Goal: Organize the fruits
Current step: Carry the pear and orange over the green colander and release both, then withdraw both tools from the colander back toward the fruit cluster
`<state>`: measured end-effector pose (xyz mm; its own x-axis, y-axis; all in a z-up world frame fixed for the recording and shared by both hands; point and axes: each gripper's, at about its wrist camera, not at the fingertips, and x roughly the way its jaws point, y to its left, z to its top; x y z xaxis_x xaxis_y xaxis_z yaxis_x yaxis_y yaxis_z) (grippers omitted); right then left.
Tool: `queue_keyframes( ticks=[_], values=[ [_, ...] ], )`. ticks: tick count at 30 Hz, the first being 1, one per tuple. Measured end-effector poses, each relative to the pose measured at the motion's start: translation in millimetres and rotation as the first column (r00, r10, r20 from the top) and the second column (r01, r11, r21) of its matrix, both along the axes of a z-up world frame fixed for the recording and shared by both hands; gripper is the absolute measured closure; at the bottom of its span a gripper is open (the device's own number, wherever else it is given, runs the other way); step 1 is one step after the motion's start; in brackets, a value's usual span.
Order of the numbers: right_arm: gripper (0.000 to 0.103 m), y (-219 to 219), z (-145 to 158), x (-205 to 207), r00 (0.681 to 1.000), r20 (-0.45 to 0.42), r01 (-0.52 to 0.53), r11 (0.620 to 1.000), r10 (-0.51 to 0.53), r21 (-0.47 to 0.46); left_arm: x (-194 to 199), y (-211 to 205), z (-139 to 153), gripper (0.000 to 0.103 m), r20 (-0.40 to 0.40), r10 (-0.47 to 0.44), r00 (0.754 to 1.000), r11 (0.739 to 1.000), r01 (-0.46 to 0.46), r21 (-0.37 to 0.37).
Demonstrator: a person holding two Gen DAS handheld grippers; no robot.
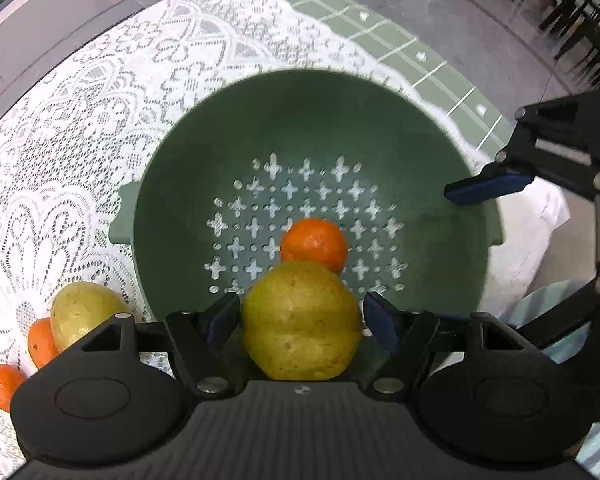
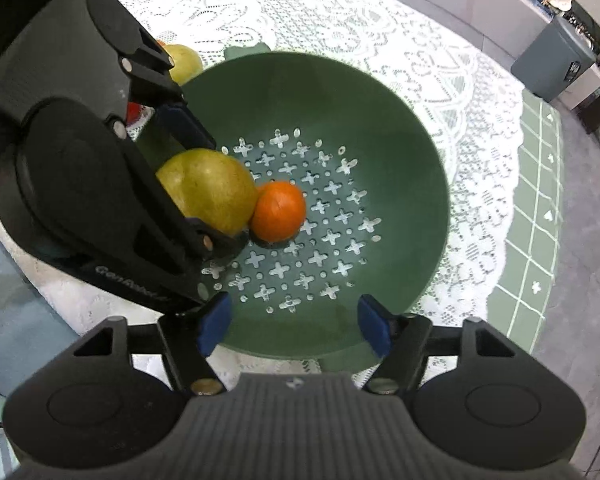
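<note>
A green colander (image 1: pixel 172 184) (image 2: pixel 400 120) stands on a white lace cloth. One orange (image 1: pixel 314 245) (image 2: pixel 278 211) lies in it. My left gripper (image 1: pixel 300 314) (image 2: pixel 198 184) holds a yellow-green pear (image 1: pixel 302 320) (image 2: pixel 208 190) between its blue pads, low inside the colander and touching the orange. My right gripper (image 2: pixel 294 326) is open and empty over the colander's near rim; one of its fingers (image 1: pixel 488 186) shows at the right of the left wrist view.
Outside the colander on the cloth lie another pear (image 1: pixel 82 314) (image 2: pixel 186 62) and two oranges (image 1: pixel 42 342) (image 1: pixel 4 384). A green checked mat (image 2: pixel 540 208) lies beyond the lace. A grey bin (image 2: pixel 556 64) stands on the floor.
</note>
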<state>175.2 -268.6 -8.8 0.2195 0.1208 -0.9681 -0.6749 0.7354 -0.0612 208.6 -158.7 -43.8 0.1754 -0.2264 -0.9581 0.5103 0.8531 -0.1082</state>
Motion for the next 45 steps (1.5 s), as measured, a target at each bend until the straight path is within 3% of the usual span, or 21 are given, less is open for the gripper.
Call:
queue_keyframes(
  ticks=[4,7,13,17,23,31,35,43,45],
  values=[
    [0.033,1,11,-6,1.000,0.020,0.004,1.000,-0.004,-0.002,-6,2,19,0.019,0.027,0.007,1.000,0.999,-0.006,-0.049],
    [0.015,0,20,-12,0.998,0.053,0.019,1.000,-0.019,-0.006,-13,6,34,0.019,0.057,0.017,0.998,0.997,-0.013,-0.075],
    [0.014,3,39,-33,0.988,0.141,0.062,0.998,-0.065,0.024,-32,26,64,0.019,0.144,0.089,0.986,0.990,-0.071,-0.124],
    [0.014,9,48,-49,0.963,0.236,0.115,0.990,-0.131,0.079,-50,51,80,0.019,0.206,0.155,0.966,0.979,-0.122,-0.164],
    [0.007,26,61,-76,0.902,0.316,0.191,0.929,-0.294,0.317,-81,93,95,0.019,0.304,0.256,0.918,0.956,-0.194,-0.221],
    [0.007,72,50,-107,0.826,0.329,0.241,0.815,-0.457,0.527,-122,145,98,0.022,0.408,0.355,0.841,0.929,-0.269,-0.254],
    [0.007,92,37,-119,0.803,0.321,0.255,0.777,-0.501,0.575,-140,173,92,0.022,0.413,0.421,0.808,0.900,-0.314,-0.302],
    [0.007,110,7,-143,0.730,0.393,0.266,0.762,-0.560,0.591,-166,222,62,0.023,0.379,0.531,0.758,0.836,-0.394,-0.382],
    [0.007,113,-3,-147,0.723,0.388,0.272,0.751,-0.572,0.601,-168,228,50,0.028,0.365,0.552,0.750,0.823,-0.420,-0.382]
  ],
)
